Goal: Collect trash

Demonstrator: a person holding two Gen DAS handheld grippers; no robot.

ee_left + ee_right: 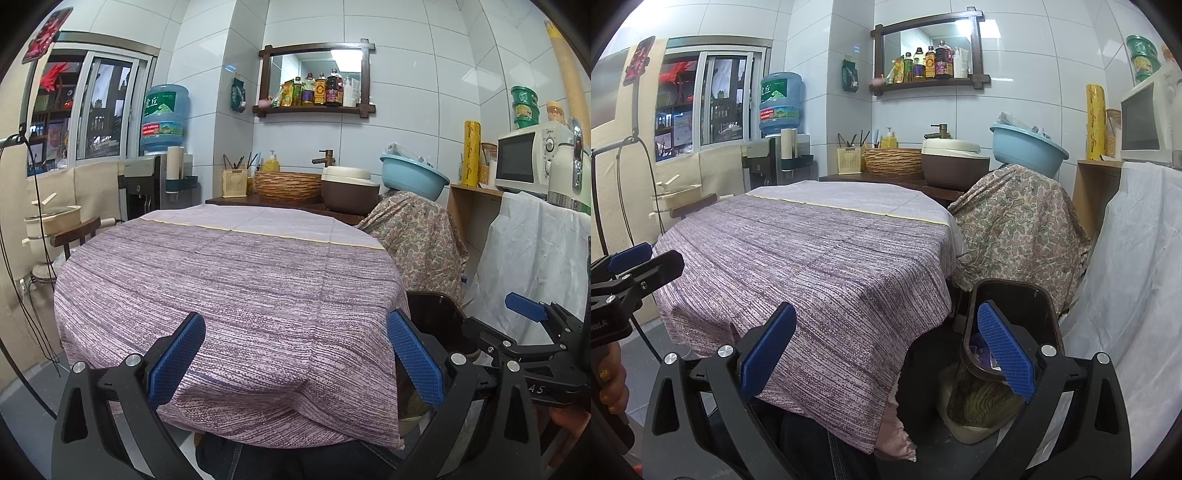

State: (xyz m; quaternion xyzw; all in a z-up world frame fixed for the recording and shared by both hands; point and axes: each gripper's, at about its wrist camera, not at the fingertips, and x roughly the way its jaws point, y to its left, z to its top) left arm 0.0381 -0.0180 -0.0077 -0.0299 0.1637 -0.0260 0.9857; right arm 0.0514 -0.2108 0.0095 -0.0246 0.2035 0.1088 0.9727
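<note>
Right wrist | one bin (1012, 332) | two grippers, left gripper (295, 354), right gripper (886, 354), spread

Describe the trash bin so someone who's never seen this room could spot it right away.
Start at the big table under the purple striped cloth. On the floor at its right near corner, in front of the paisley-draped chair, stands the trash bin. It is the only open-topped container at floor level, with a dark rim and some litter visible inside.
</note>
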